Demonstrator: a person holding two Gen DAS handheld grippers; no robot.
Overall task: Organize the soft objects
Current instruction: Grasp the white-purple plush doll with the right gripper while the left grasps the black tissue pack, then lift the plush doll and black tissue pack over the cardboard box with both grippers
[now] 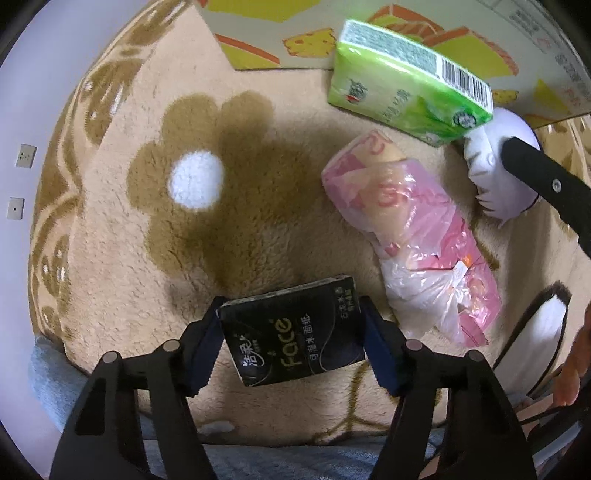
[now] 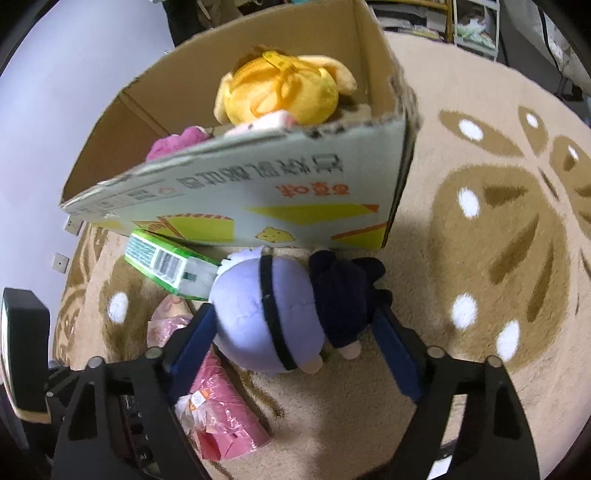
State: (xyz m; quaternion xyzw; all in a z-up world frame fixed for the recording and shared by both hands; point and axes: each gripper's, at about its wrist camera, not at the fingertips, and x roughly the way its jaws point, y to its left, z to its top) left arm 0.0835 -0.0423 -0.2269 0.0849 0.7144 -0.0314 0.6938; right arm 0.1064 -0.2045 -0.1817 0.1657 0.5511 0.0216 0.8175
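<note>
A black tissue pack (image 1: 295,328) lies on the beige rug, and my left gripper (image 1: 290,314) points down on it with both blue pads against its short sides. A plush doll (image 2: 266,314) with a lavender head and dark body lies before the cardboard box (image 2: 258,192). My right gripper (image 2: 295,314) straddles it, one pad on the head and the other on the dark body. The left wrist view shows the doll (image 1: 491,166) at the right with a black finger (image 1: 546,181) across it. A green tissue pack (image 1: 406,96) leans on the box. A pink plastic-wrapped bundle (image 1: 413,236) lies between both grippers.
The open box holds a yellow plush (image 2: 284,92) and a pink plush (image 2: 177,144). The flower-patterned rug (image 1: 221,166) spreads to the left, with a white wall (image 1: 22,110) and its sockets behind. Shelves and furniture (image 2: 472,29) stand beyond the rug.
</note>
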